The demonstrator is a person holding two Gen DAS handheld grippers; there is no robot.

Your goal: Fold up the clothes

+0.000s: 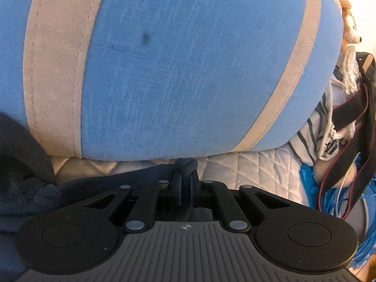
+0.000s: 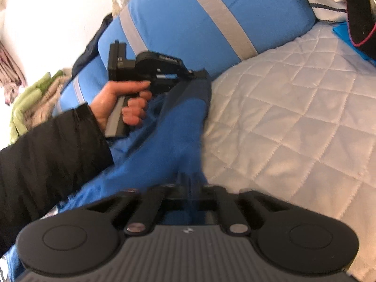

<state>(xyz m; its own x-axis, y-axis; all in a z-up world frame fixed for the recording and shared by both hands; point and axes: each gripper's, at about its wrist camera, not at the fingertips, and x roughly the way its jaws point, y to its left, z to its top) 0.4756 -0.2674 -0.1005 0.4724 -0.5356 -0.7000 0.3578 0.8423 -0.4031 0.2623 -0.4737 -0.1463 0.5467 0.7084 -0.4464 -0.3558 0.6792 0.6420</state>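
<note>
We work on a white quilt (image 2: 293, 108), where a blue garment (image 2: 178, 127) with a dark hem lies stretched between our two tools. Our left gripper (image 1: 185, 183) is clenched on a bunched dark fold of that hem, just in front of a blue pillow (image 1: 176, 70) with grey stripes. Our right gripper (image 2: 188, 188) is pinched tight on the garment's near edge, though blur softens the view. Our left hand (image 2: 122, 103), in a black sleeve (image 2: 51, 150), grips its tool's handle.
</note>
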